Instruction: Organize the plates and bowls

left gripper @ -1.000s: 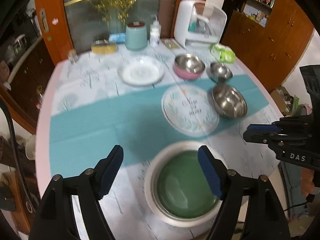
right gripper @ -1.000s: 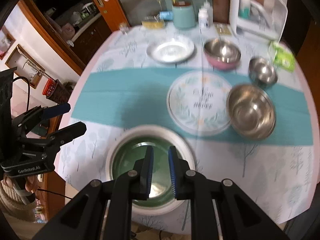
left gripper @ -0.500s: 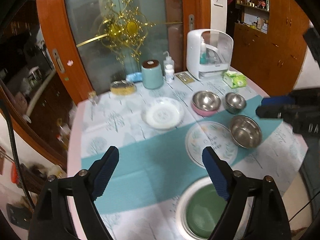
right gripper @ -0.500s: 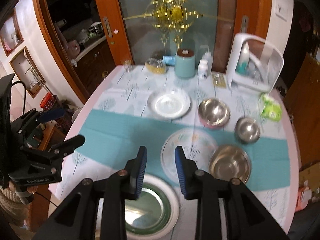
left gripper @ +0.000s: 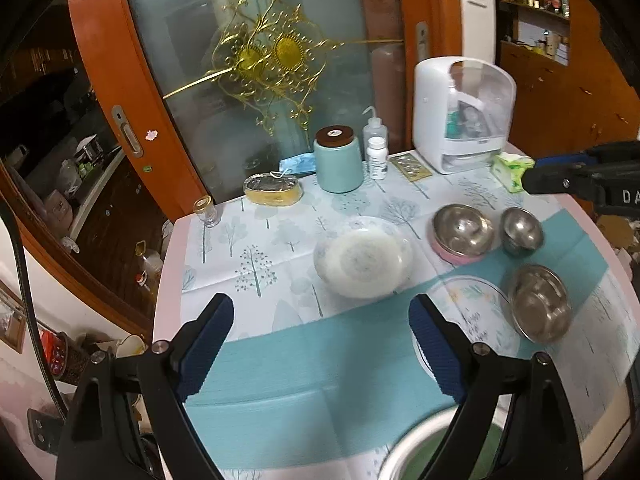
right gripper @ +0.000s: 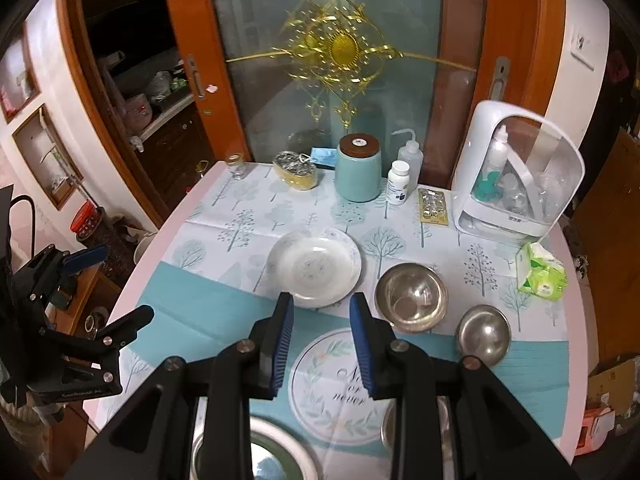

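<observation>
Left wrist view: your left claw (left gripper: 320, 350) hangs above the round worktop (left gripper: 176, 264) with its blue pads wide apart and nothing between them. Its jaws have just been opening. Beyond the pads lies a teal runner (left gripper: 320, 364) across a white cloth printed with trees. At 12 o'clock from the claw sits a white shallow ceramic plate (left gripper: 362, 256). At 2 o'clock a steel bowl with a pink outer shell (left gripper: 462, 232) sits just beside a small steel bowl (left gripper: 522, 230). Nearer you, a larger steel bowl (left gripper: 540, 306) touches the edge of a flat round plate printed with leaves and lettering (left gripper: 472, 312). At 5 o'clock, at the frame's bottom edge, a white-rimmed green bowl (left gripper: 412, 448) shows partly behind the right pad's arm.

Right wrist view: your right claw (right gripper: 322, 344) has its pads a narrow gap apart, gripping nothing; the jaws opened within the last second. The white plate (right gripper: 314, 266) lies at 12 o'clock just past the fingertips, the lettered plate (right gripper: 340, 384) at 4 o'clock, the pink-shelled bowl (right gripper: 412, 296) at 2 o'clock and the small bowl (right gripper: 484, 334) at 3 o'clock. The green bowl (right gripper: 260, 456) sits at 6 o'clock under the claw arms. Your left claw (right gripper: 114, 292) appears at 9 o'clock, off the worktop's (right gripper: 576, 320) edge.

At the far edge stand a teal lidded canister (right gripper: 358, 168), a white pill bottle (right gripper: 399, 188) and a white domed appliance (right gripper: 516, 172).
</observation>
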